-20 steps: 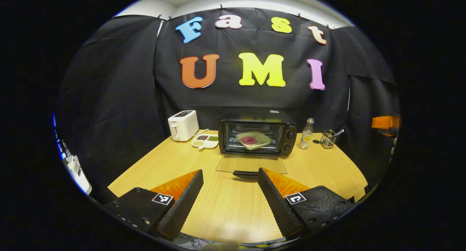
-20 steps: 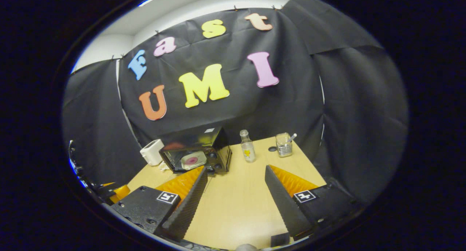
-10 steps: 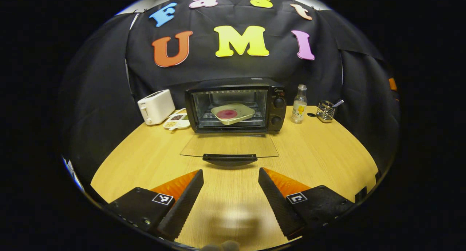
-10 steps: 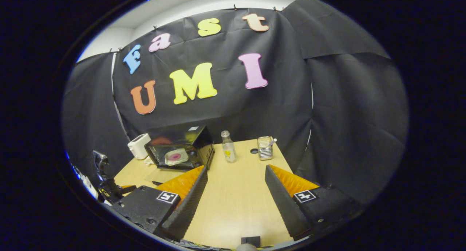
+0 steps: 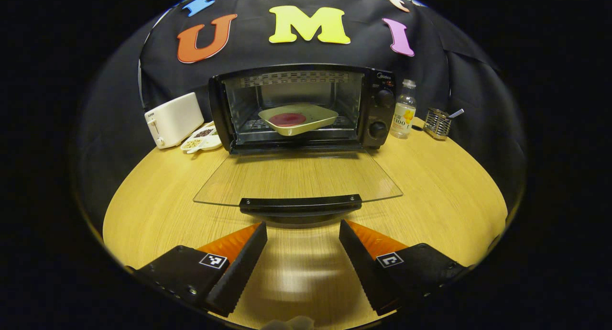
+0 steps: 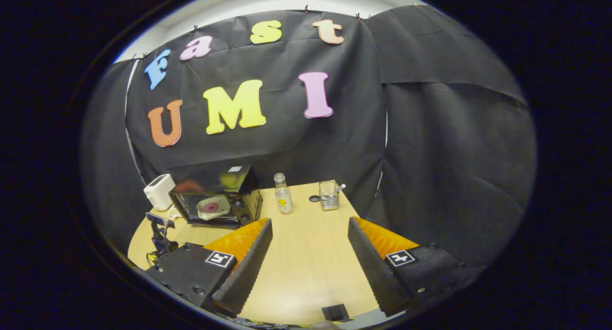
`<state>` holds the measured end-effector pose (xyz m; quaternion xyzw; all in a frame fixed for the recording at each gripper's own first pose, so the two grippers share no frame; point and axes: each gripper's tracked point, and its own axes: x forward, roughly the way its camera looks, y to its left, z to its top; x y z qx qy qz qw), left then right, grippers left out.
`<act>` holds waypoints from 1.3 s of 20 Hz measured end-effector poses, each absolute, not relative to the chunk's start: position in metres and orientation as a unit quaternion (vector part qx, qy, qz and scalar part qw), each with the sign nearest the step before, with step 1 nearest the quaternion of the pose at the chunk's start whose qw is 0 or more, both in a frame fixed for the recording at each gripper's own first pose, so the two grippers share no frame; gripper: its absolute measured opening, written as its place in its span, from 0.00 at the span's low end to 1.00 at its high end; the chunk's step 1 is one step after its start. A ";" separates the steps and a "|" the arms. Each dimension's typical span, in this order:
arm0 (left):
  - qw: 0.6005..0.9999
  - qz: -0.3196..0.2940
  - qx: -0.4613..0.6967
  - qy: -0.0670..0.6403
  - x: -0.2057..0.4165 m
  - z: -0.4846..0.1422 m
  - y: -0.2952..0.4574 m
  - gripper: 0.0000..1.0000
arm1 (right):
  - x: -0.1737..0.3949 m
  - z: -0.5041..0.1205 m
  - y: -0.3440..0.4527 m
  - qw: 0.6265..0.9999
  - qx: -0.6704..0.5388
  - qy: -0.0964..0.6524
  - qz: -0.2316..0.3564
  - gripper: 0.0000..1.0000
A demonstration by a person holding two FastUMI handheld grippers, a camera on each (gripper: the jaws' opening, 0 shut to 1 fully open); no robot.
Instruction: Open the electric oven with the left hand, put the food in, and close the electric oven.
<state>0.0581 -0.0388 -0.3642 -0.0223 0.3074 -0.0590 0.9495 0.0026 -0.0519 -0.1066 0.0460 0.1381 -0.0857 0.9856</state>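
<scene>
We judge the closing step to be in hand: the electric oven (image 5: 301, 107) stands at the back of the bench (image 5: 430, 196) with its glass door (image 5: 296, 179) folded down flat toward us, and the food, a red disc on a pale square plate (image 5: 299, 118), already sits on the rack inside the cavity. Our left hand-held gripper (image 5: 303, 246) hovers just short of the door's dark handle (image 5: 300, 204), its fingers spread wide with nothing between them, lined up roughly on the handle's middle. In the right gripper view, our right hand-held gripper (image 6: 310, 251) is likewise wide open and empty, held well apart from the oven (image 6: 215, 196) over bare bench, and we take it to have no further part. The next move, as we read it, calls for bringing the left fingers under or around the handle and swinging the door up on its hinge until it meets the oven front. We would lift from the centre of the handle so the door rises evenly, and keep clear of the bottle (image 5: 404, 117) standing just beside the oven's knob side.
</scene>
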 end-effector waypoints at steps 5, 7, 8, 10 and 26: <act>0.944 -0.064 -0.021 0.321 0.064 -0.381 -0.041 0.98 | -0.008 -0.108 -0.040 0.983 0.044 0.142 -0.111 1.00; 0.944 -0.066 -0.021 0.322 0.065 -0.382 -0.040 0.98 | -0.017 -0.106 -0.037 0.982 0.047 0.142 -0.116 1.00; 0.945 -0.067 -0.021 0.320 0.066 -0.381 -0.041 0.97 | -0.021 -0.106 -0.038 0.982 0.048 0.141 -0.120 1.00; 0.943 -0.071 -0.026 0.323 0.065 -0.379 -0.042 0.97 | -0.023 -0.104 -0.040 0.981 0.054 0.141 -0.126 1.00; 0.961 -0.094 -0.034 0.257 0.096 -0.293 -0.034 0.98 | -0.033 -0.119 -0.034 0.977 0.106 0.133 -0.128 1.00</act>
